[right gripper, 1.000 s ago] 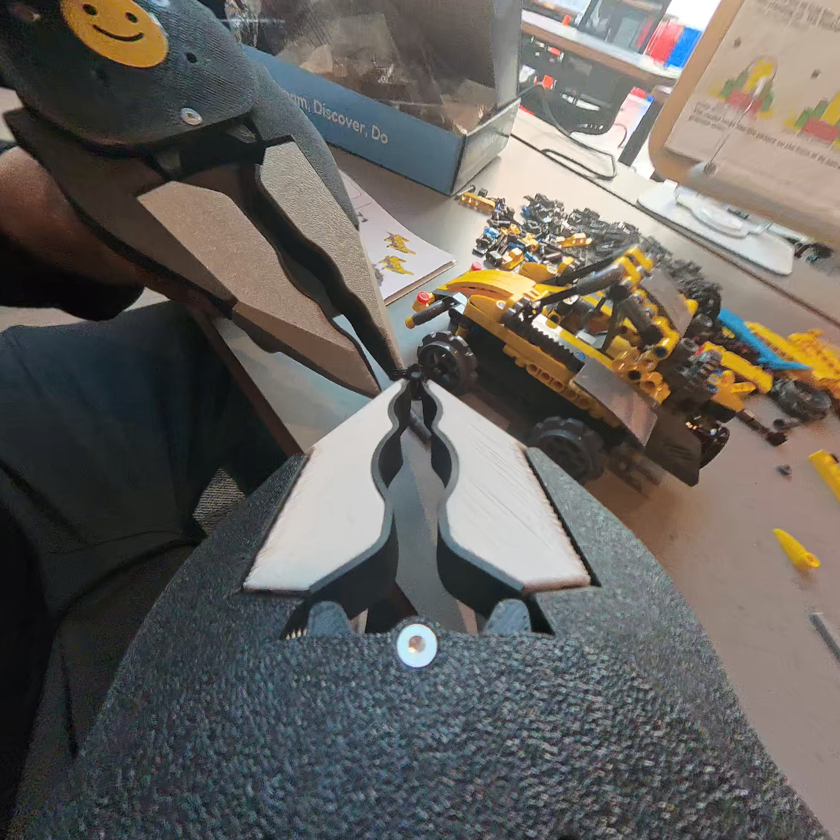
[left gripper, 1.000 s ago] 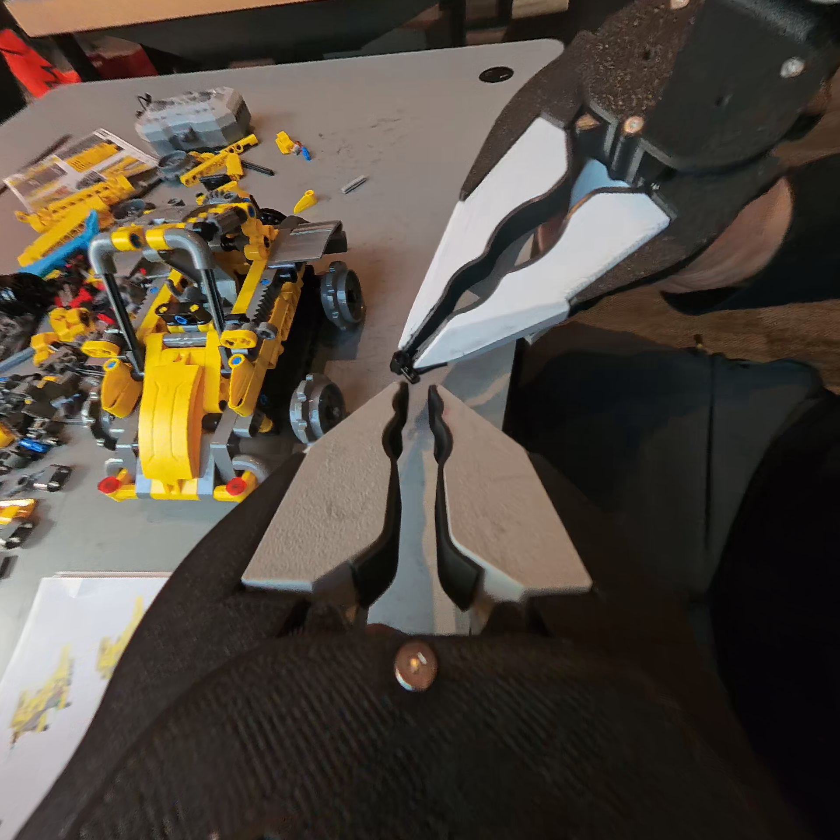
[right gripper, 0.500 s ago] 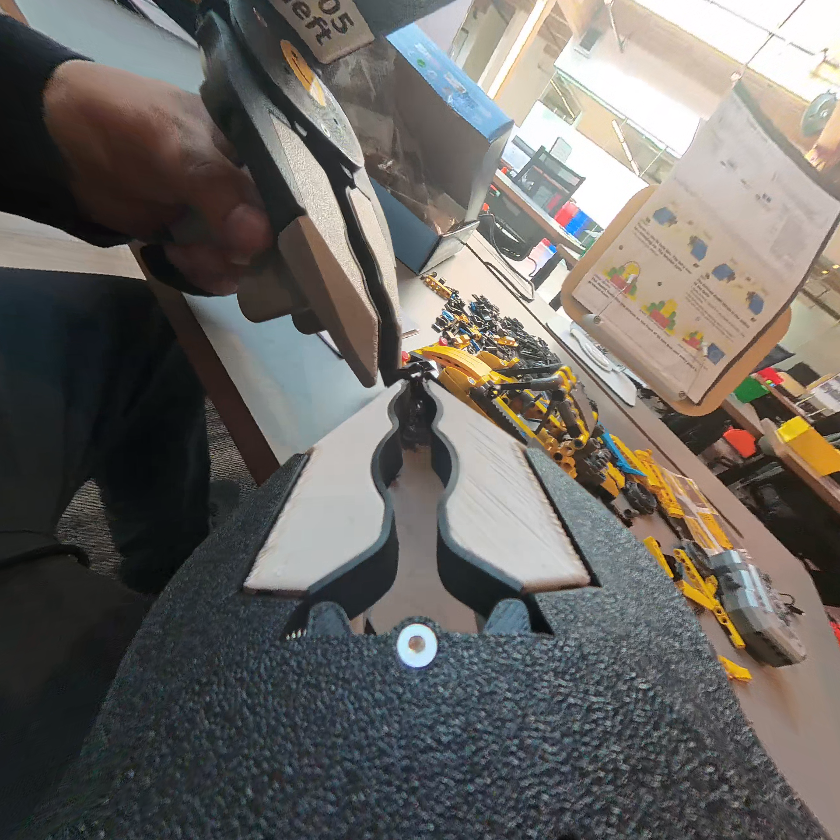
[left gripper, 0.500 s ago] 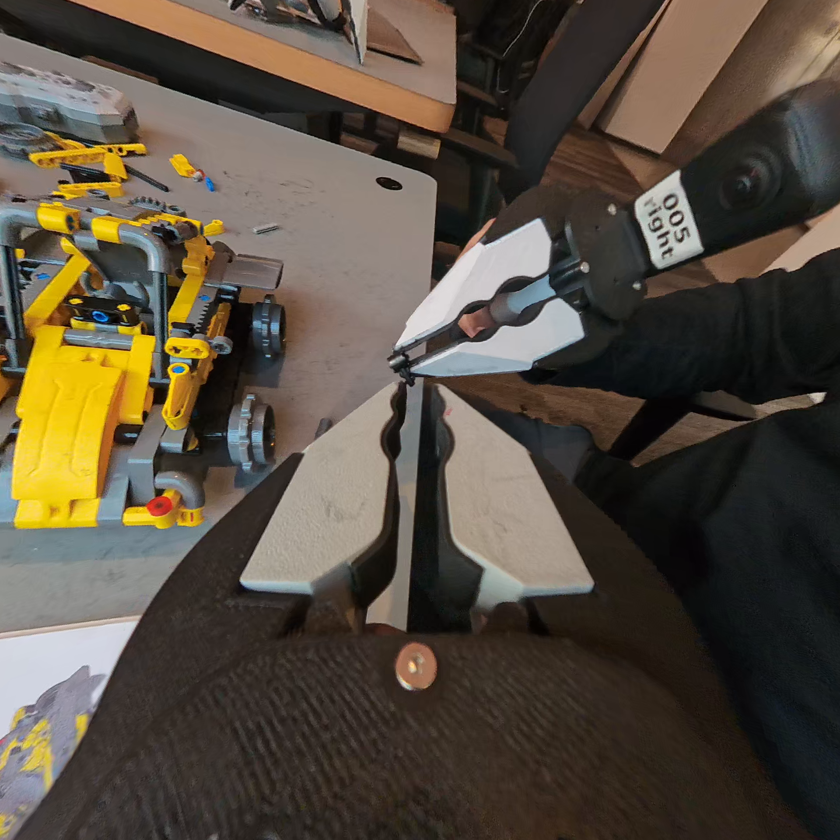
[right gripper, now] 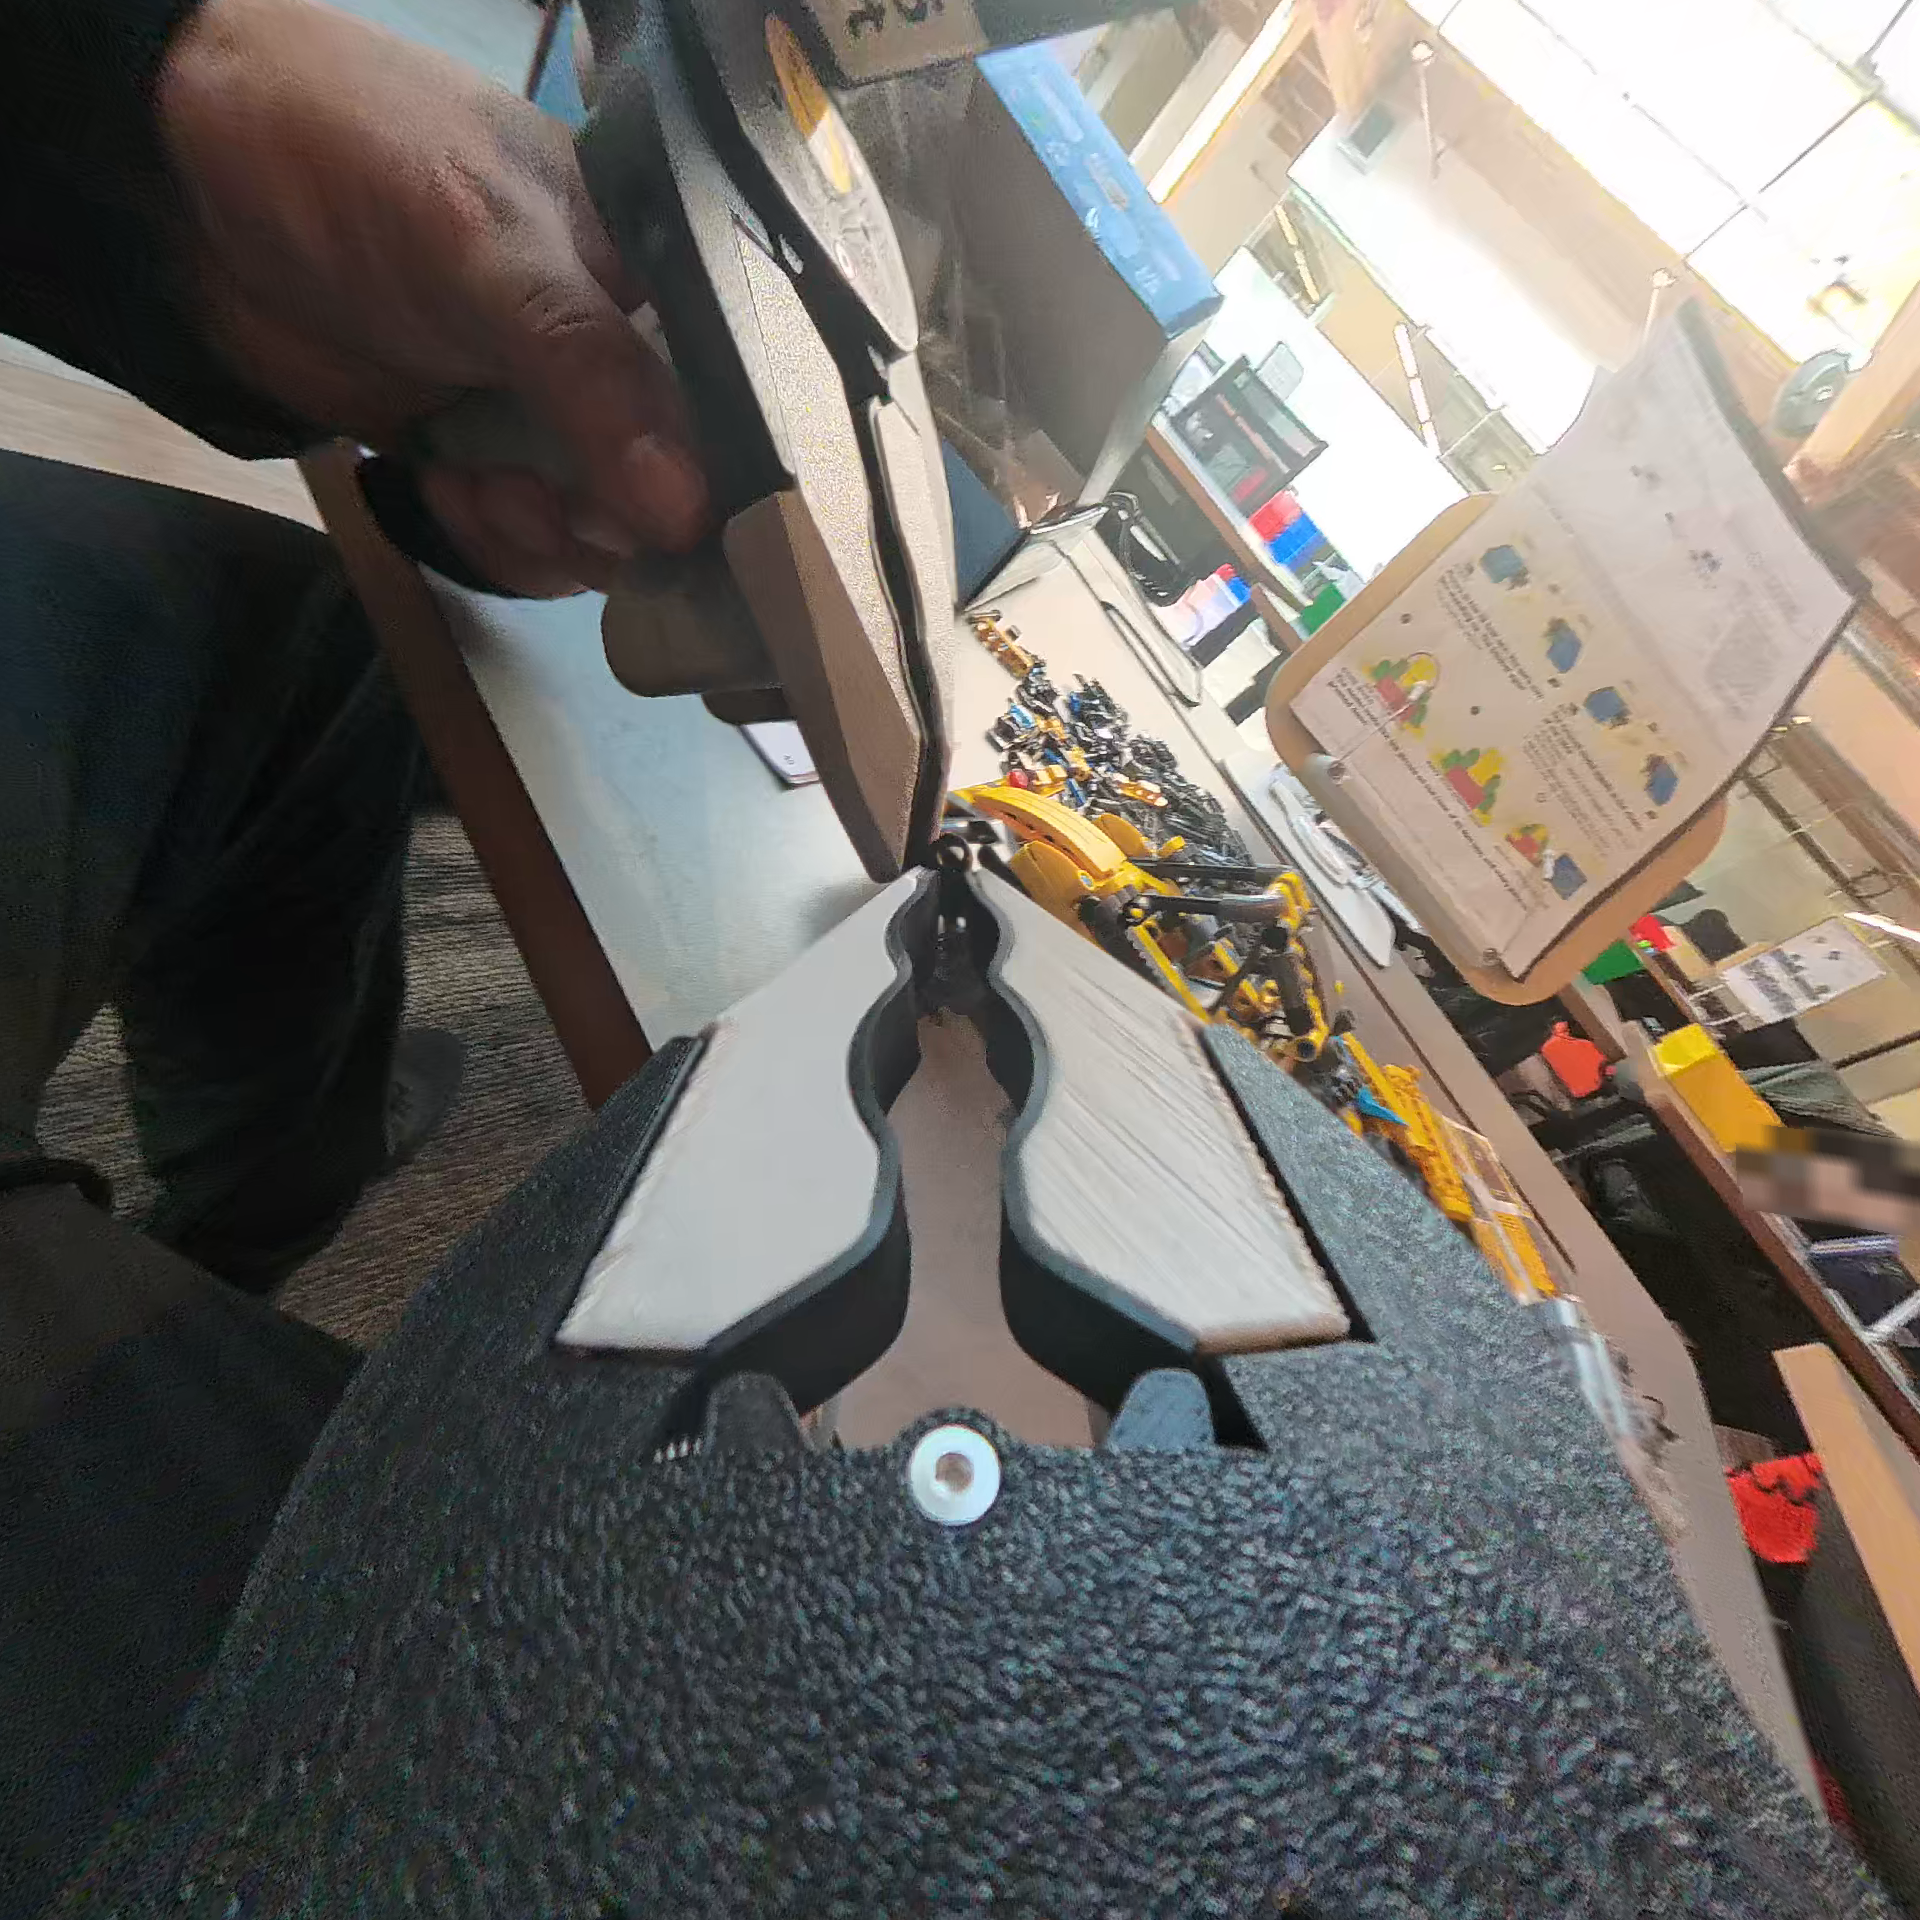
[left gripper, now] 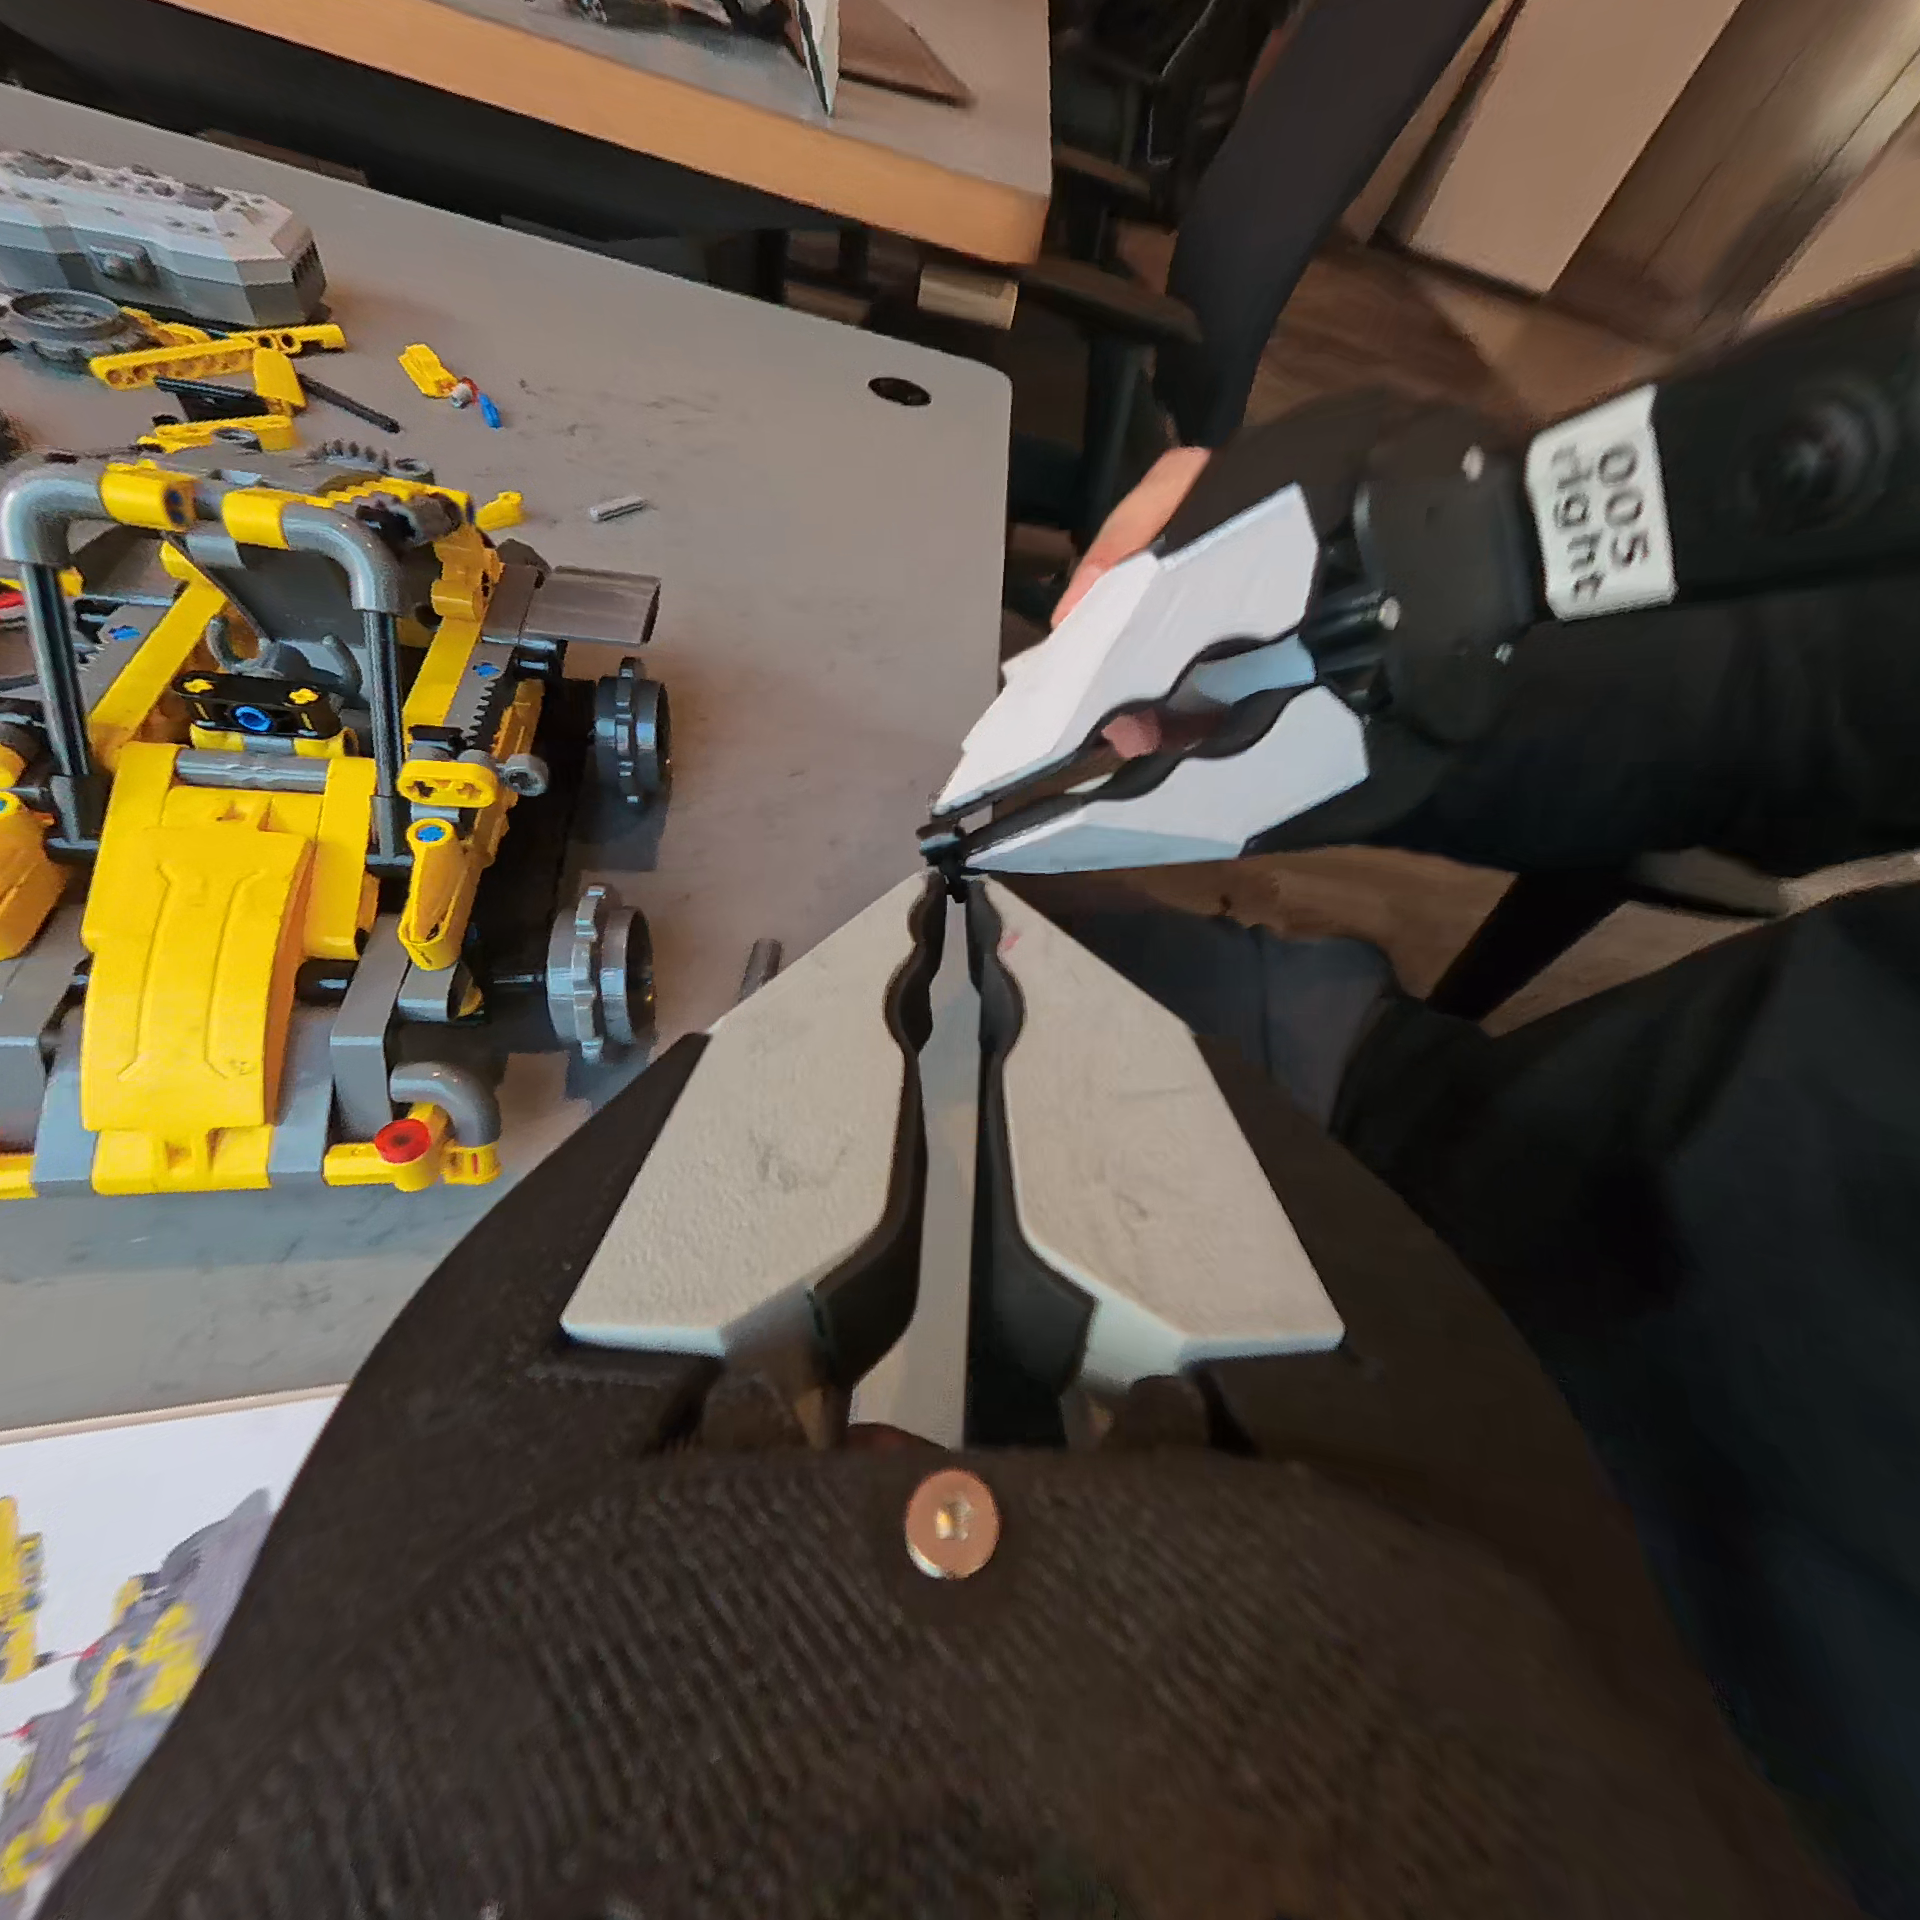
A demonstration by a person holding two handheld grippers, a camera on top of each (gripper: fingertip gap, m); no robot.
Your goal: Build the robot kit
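My left gripper and my right gripper meet tip to tip off the near edge of the grey table. A small black building-toy piece sits pinched between both pairs of tips. In the right wrist view my right gripper is shut on the same black piece, whose ring end sticks out. The left gripper comes down from above onto it, held by a hand. A yellow and grey toy vehicle stands on the table to the left.
Loose yellow and black parts and a grey block unit lie behind the vehicle. A small grey pin lies near the table edge. A printed booklet is at the front left. A blue box and a picture board stand beyond. Left and right tips are no more than a few centimetres apart.
My left gripper's jaws have narrowed from a clear gap to shut on the black piece. Both grippers have turned and shifted toward the table's near edge, tips staying together.
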